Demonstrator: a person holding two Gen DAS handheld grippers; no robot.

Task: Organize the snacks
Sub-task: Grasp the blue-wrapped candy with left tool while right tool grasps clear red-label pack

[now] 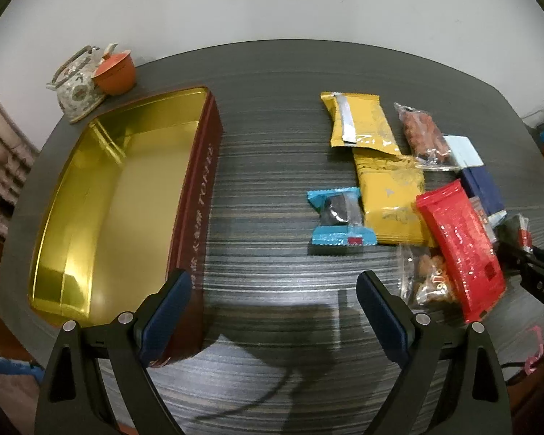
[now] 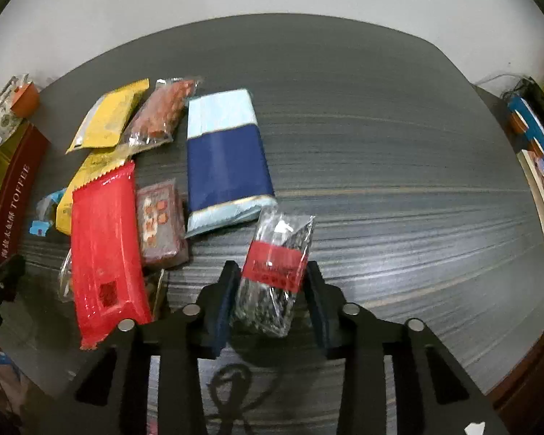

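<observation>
Right hand-held gripper [image 2: 270, 286] straddles a dark red-banded packet [image 2: 275, 272] on the worktop [image 2: 399, 181], contact unclear. Left hand-held gripper [image 1: 273, 297] spread, holding nothing. Gold tin [image 1: 101, 195] bare; snack pile [image 1: 399, 188] unsorted beside it. Task barely begun.

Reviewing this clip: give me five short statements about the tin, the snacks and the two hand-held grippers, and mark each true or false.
1. The gold-lined tin holds no snacks. True.
2. The right hand-held gripper has a clear packet with a red label between its fingers. True.
3. The left hand-held gripper grips the blue-wrapped snack. False: its jaws are wide apart, with nothing between them, and that snack lies on the table farther ahead.
4. The red packet lies inside the tin. False: it lies on the table among the other snacks.
5. A teapot stands beyond the tin. True.
</observation>
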